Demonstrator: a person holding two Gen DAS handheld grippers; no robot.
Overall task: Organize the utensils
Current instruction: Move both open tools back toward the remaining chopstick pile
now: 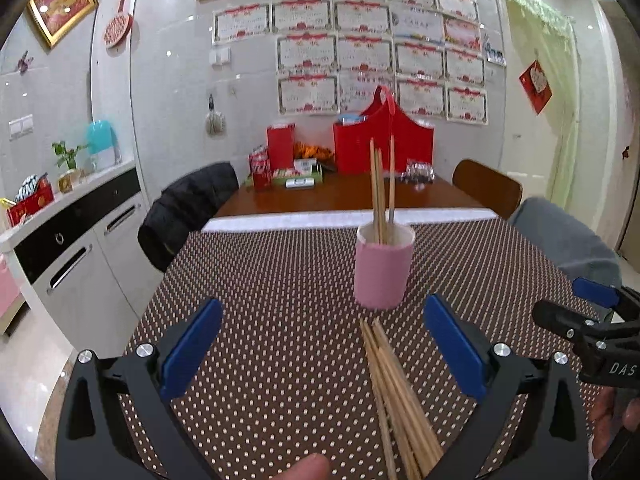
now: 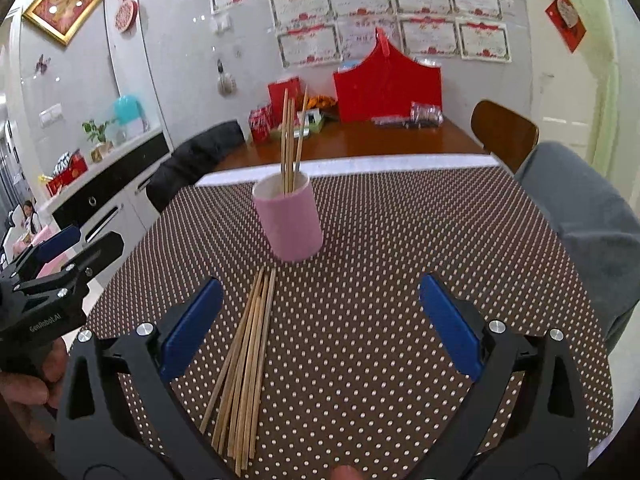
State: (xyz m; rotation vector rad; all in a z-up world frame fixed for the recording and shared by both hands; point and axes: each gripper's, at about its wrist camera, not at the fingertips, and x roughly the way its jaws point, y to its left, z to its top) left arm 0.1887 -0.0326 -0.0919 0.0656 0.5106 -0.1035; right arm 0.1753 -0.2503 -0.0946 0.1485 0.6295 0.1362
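A pink cup (image 1: 383,267) (image 2: 289,221) stands upright on the dotted brown tablecloth (image 1: 280,280) (image 2: 400,248) and holds three wooden chopsticks (image 1: 380,188) (image 2: 291,140). In front of it lies a loose bundle of several chopsticks (image 1: 394,396) (image 2: 248,360). My left gripper (image 1: 320,344) is open above the cloth, with the bundle between its fingers toward the right one. My right gripper (image 2: 320,324) is open too, the bundle lying by its left finger (image 2: 192,328). Neither holds anything. Each gripper shows at the edge of the other's view.
Past the cloth the bare wooden table (image 1: 344,196) carries a red bag (image 1: 384,140), boxes and cans. A chair with a black jacket (image 1: 188,208) stands left, a wooden chair (image 1: 486,192) and a grey covered chair (image 1: 560,240) right. White cabinets (image 1: 76,248) line the left wall.
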